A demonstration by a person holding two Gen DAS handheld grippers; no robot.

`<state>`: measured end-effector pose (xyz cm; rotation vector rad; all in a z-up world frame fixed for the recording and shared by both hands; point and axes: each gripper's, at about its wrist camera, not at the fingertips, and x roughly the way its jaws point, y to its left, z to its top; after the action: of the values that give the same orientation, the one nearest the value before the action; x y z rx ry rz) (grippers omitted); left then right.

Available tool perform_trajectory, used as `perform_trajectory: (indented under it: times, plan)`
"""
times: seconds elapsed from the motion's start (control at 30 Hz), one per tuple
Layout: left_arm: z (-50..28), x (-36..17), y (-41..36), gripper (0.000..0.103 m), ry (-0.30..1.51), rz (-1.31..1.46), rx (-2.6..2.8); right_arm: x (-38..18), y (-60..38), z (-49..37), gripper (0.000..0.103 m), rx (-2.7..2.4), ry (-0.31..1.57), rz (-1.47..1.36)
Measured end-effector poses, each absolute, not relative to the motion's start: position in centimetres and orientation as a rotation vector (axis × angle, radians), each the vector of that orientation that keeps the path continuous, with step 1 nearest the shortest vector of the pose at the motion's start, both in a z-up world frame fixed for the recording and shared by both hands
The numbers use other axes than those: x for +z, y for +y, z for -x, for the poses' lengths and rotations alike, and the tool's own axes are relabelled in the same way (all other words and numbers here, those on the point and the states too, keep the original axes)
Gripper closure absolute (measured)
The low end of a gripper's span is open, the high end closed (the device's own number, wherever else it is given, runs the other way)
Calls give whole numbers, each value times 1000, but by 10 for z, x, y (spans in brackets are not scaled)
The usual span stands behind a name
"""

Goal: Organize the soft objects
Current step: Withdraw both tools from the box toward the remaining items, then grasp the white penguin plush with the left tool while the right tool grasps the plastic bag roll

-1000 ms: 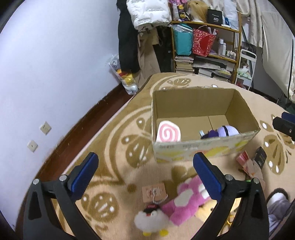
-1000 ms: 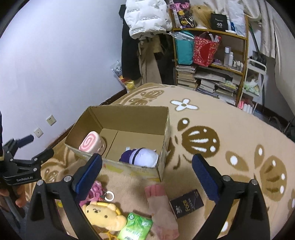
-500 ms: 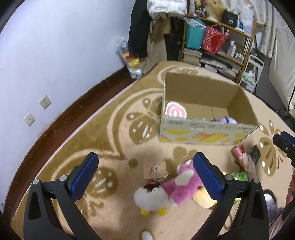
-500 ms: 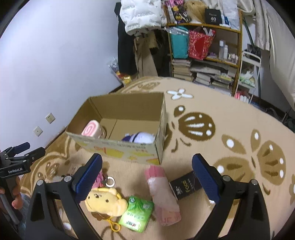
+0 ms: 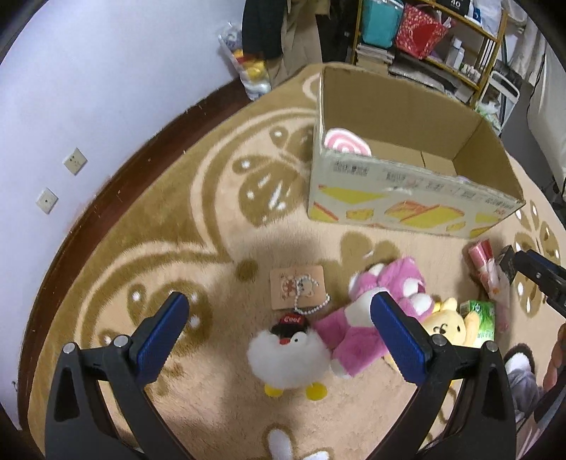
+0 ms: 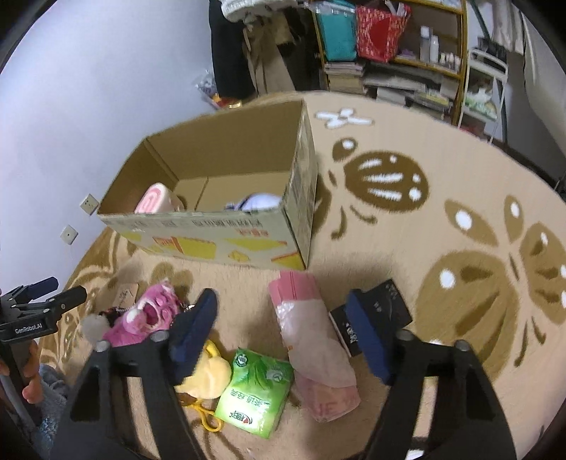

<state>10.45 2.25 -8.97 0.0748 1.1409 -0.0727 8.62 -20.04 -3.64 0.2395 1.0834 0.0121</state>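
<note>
An open cardboard box (image 5: 406,191) stands on the rug and holds a pink swirl cushion (image 5: 346,141) and a purple-white plush (image 6: 254,203). In front of it lie a white penguin plush (image 5: 288,354), a pink plush (image 5: 375,318), a yellow bear plush (image 5: 447,323), a green tissue pack (image 6: 254,389) and a pink tissue pack (image 6: 311,339). My left gripper (image 5: 276,332) is open and empty above the penguin. My right gripper (image 6: 279,325) is open and empty above the pink tissue pack.
A card with a bead chain (image 5: 297,286) lies by the penguin. A black box (image 6: 375,315) lies right of the pink pack. A cluttered shelf (image 6: 389,46) and hanging clothes (image 5: 269,28) stand behind. The wall (image 5: 88,88) is at left.
Both grippers have come down and back from the box towards the objects on the rug. Both stay open and empty.
</note>
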Motion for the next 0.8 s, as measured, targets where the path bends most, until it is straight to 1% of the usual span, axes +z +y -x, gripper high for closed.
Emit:
perform_trajectory:
  times: [0.07, 0.4, 0.5, 0.53, 0.8]
  plan:
    - [-105, -96, 23, 2, 1171, -77, -67, -45, -202, -87, 37, 22, 1105, -269]
    - [-109, -114, 29, 2, 1255, -74, -24, -68, -200, -91, 38, 41, 1186, -265]
    - [-111, -121, 30, 2, 1286, -78, -13, -75, -201, -93, 54, 48, 1210, -274]
    - [-112, -123, 30, 2, 1295, -81, -10, -79, -200, -94, 55, 48, 1223, -270]
    - [-114, -138, 30, 2, 1361, -87, -11, -91, -199, -99, 55, 22, 1248, -245]
